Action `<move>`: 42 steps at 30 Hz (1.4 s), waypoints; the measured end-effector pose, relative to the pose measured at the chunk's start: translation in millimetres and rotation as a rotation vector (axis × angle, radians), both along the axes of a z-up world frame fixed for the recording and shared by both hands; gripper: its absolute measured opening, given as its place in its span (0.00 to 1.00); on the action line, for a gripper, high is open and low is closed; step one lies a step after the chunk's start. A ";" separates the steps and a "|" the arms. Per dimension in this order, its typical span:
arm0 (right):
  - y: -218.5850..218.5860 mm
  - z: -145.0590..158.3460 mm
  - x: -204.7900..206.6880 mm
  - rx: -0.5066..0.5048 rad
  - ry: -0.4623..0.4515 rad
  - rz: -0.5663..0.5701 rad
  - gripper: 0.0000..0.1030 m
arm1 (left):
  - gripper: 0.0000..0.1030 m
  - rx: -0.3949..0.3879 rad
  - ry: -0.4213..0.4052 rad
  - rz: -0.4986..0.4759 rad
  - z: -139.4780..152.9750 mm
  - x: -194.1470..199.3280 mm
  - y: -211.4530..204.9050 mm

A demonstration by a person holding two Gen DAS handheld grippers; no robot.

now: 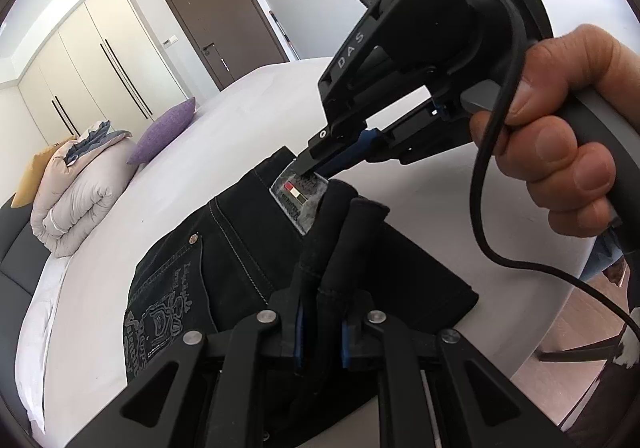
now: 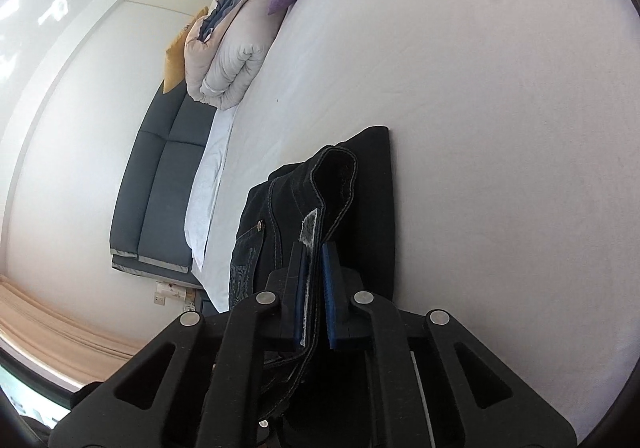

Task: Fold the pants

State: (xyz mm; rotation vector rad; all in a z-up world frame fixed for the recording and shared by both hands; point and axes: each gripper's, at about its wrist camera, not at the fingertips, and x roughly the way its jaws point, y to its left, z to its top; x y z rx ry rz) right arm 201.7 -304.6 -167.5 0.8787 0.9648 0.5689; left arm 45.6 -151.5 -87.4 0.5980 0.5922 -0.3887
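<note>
The left gripper (image 1: 320,322) is clamped on a fold of the black pants (image 1: 224,248). The right gripper (image 1: 310,163), held in a bare hand (image 1: 560,151), pinches the waistband at its patch, angled downward.

Both claws are matte black linkage frames with 4 round silver rivets near each claw's base and blue ribbed pads. The right claw (image 1: 320,163) bears white "DAS" lettering, a green light, a grey handle and a black cable (image 1: 486,183) trailing below.
</note>
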 end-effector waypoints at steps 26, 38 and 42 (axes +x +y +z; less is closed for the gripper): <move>27.6 27.8 -20.3 0.016 -0.054 0.121 0.09 | 0.14 -0.570 0.295 0.165 38.0 49.3 143.3; 24.6 -51.0 -14.7 0.104 0.127 0.089 0.00 | 0.02 -1.019 0.737 0.090 -15.3 184.8 219.1; 26.7 -52.3 -15.2 0.110 0.119 0.094 0.00 | 0.02 -1.086 0.815 0.050 -38.6 185.9 231.0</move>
